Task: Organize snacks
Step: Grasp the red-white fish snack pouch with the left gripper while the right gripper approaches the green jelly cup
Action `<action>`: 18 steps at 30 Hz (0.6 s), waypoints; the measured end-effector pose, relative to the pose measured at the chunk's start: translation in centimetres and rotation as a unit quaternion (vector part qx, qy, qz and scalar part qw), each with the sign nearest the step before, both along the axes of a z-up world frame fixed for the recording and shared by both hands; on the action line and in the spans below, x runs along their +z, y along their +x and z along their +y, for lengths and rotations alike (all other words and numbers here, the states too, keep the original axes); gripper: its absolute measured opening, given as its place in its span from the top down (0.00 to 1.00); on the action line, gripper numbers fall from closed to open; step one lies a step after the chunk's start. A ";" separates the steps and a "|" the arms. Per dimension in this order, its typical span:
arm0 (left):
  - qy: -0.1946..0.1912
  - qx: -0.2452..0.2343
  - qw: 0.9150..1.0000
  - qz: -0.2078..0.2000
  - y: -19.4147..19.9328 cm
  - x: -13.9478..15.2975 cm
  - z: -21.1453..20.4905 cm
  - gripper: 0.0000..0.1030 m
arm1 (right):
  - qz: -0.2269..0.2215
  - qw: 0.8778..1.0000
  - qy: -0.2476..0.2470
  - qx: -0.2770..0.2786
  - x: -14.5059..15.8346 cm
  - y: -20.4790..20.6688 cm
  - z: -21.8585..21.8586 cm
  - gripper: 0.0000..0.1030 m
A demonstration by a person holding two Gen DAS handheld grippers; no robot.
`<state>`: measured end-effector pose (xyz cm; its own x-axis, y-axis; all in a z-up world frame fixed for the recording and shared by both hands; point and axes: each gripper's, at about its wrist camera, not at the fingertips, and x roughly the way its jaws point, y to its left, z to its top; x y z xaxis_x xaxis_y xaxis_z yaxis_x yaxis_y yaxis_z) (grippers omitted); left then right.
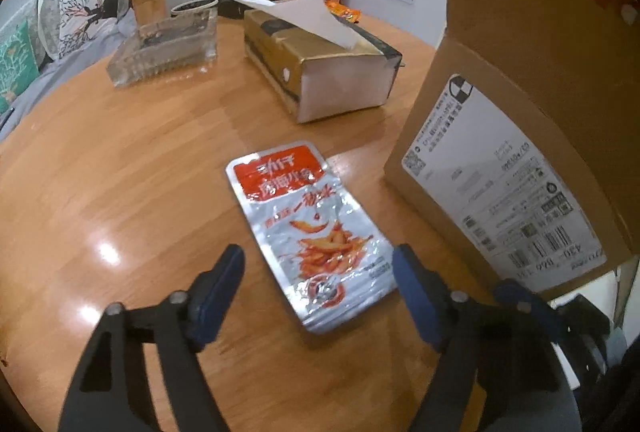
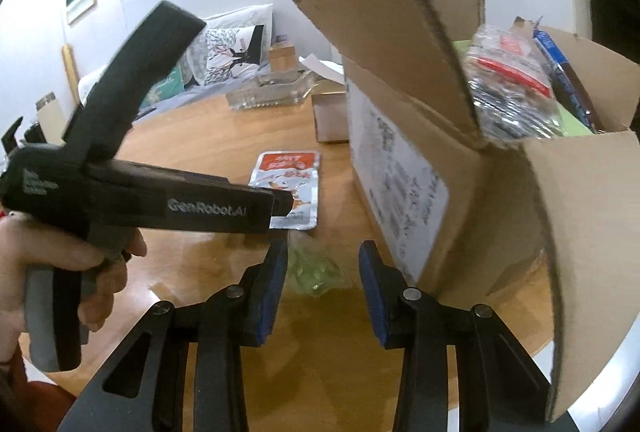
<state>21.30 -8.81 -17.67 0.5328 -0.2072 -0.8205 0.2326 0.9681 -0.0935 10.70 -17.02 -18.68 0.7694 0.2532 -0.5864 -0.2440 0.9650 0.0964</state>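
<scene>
The left gripper [image 1: 318, 264] hovers over the round wooden table [image 1: 120, 167] with its fingers [image 1: 224, 284] spread wide, empty, one on either side of the near end of a silver-and-red snack packet [image 1: 308, 232] that lies flat on the wood. The right gripper [image 2: 323, 268] has its blue-padded fingers [image 2: 276, 280] apart and nothing pressed between them; a crumpled pale-green wrapper [image 2: 316, 272] lies on the table beyond the gap. A hand [image 2: 60, 272] holds the left gripper's handle at the left of the right wrist view. Just beside the packet, toward the table's right edge, stands an open cardboard box [image 1: 520, 135] bearing a white shipping label [image 1: 508, 183]; packaged snacks [image 2: 516, 87] fill its top between raised flaps. Farther across the table sit a gold tissue box [image 1: 320, 67] with a tissue drawn up and a clear glass tray [image 1: 168, 47]. At the far edge lies an orange packet [image 1: 344, 11].
</scene>
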 end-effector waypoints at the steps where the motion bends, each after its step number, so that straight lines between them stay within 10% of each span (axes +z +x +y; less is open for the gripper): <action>1: 0.009 0.002 1.000 0.004 0.2 -0.3 -0.4 0.25 | -0.001 1.000 -0.001 -0.002 -0.1 0.0 -0.1 0.70; 7: 0.022 0.010 1.000 0.009 0.9 -1.3 -1.0 0.25 | 0.006 1.000 0.006 0.000 0.0 -0.4 -0.7 0.71; 11: 0.036 0.010 0.999 -0.002 0.2 -1.1 -0.4 0.57 | 0.017 1.000 0.024 0.011 -0.3 -0.5 -0.9 0.69; 18: 0.043 -0.006 0.999 -0.020 -2.3 -1.0 0.9 0.76 | 0.027 0.999 0.025 0.022 -0.8 0.7 -0.6 0.68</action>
